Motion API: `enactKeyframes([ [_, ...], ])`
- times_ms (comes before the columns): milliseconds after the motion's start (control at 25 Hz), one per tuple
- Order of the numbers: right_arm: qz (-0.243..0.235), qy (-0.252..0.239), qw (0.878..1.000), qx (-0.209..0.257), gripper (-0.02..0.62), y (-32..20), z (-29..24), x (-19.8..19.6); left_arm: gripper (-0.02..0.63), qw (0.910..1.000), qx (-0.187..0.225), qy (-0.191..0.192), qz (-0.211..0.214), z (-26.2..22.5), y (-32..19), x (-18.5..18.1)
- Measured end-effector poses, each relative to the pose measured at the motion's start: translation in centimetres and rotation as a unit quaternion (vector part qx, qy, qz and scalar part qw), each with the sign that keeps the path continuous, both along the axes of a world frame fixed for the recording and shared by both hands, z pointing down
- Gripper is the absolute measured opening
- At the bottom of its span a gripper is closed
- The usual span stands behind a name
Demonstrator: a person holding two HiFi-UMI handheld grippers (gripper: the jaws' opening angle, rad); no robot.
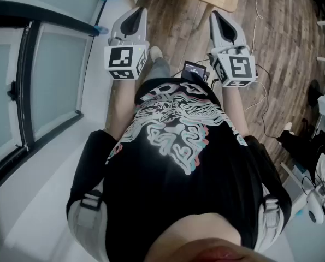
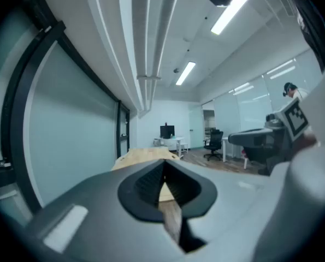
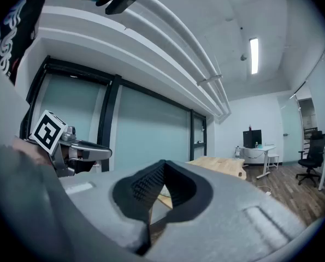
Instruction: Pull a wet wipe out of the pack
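Left claw (image 2: pixel 163 167) closed, right claw (image 3: pixel 163 167) closed, wooden table (image 2: pixel 143 155) ahead

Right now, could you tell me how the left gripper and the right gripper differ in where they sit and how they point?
The left gripper is held beside the glass partition; the right gripper is over the wood floor. The left gripper's tip leans rightward and the right gripper's leftward, so they converge. Both have their jaws together with nothing between them.
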State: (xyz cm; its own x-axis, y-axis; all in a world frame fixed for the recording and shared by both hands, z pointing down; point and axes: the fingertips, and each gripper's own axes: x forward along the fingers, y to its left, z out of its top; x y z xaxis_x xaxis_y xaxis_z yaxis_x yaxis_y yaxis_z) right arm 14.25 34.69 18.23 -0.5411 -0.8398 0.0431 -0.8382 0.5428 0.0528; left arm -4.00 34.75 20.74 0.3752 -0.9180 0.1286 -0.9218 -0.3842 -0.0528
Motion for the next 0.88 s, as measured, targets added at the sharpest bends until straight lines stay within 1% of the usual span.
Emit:
enactKeyframes([
  [200,-0.006,0.012,1.0,-0.018,-0.002,0.5,1.5,-0.5,-0.014,0.9999,-0.002,0.012,-0.001,0.2,0.4,0.5],
  [360,-0.004,-0.001,0.999,-0.032,-0.003,0.3,2.2,0.3,-0.014,0.9999,-0.004,0.016,-0.001,0.6,0.3,1.0],
  [480,-0.011,-0.002,1.0,-0.026,-0.002,-0.2,2.3,0.3,-0.014,0.9997,-0.008,0.021,-0.002,1.0,0.0,1.2],
  [640,-0.031,0.005,1.0,0.003,-0.002,-0.4,1.5,-0.5,-0.014,0.9997,-0.007,0.022,-0.009,1.2,-0.3,1.2],
  [760,-0.044,0.001,0.999,0.002,-0.002,-0.6,1.2,-0.8,-0.014,0.9996,-0.009,0.023,-0.015,1.4,-0.7,1.1],
  [880,-0.042,0.005,0.999,-0.004,-0.002,-1.1,1.7,-0.5,-0.014,0.9996,-0.012,0.019,-0.018,1.7,-1.4,1.2],
])
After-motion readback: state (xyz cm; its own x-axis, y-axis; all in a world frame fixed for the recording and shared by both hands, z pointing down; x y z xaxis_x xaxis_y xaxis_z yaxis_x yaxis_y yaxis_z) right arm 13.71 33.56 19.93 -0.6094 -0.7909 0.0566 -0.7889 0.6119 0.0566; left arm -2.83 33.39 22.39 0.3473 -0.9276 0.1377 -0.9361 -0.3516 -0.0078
